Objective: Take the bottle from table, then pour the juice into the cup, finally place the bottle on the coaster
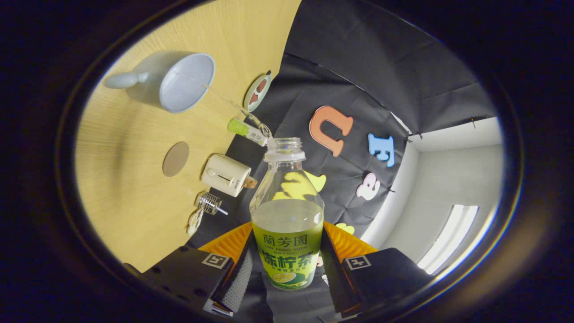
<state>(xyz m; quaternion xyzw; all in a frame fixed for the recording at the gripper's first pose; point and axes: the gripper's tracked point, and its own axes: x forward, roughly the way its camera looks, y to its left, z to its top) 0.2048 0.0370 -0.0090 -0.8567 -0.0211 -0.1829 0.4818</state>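
I hold the bottle [287, 211] between my fingers, my gripper [287, 264] closed on its lower body, one finger pressing each side of the label. It is a clear plastic juice bottle with no cap on its threaded neck, and it points away from me toward the booth's black cloth wall. Pale yellow-green juice fills it to a level just above the green and yellow label; the shoulder and neck above that are empty and see-through. The view is rolled, so the wooden table [134, 188] stands to my left like a wall. On it, far off, sits a pale blue cup [186, 81] with its mouth facing me and a handle on its far side. Nearer lies a round brown coaster [176, 159], flat on the wood, well apart from the cup. Just beside the coaster is a small cream toaster [225, 175], and near that a small wire whisk [208, 205].
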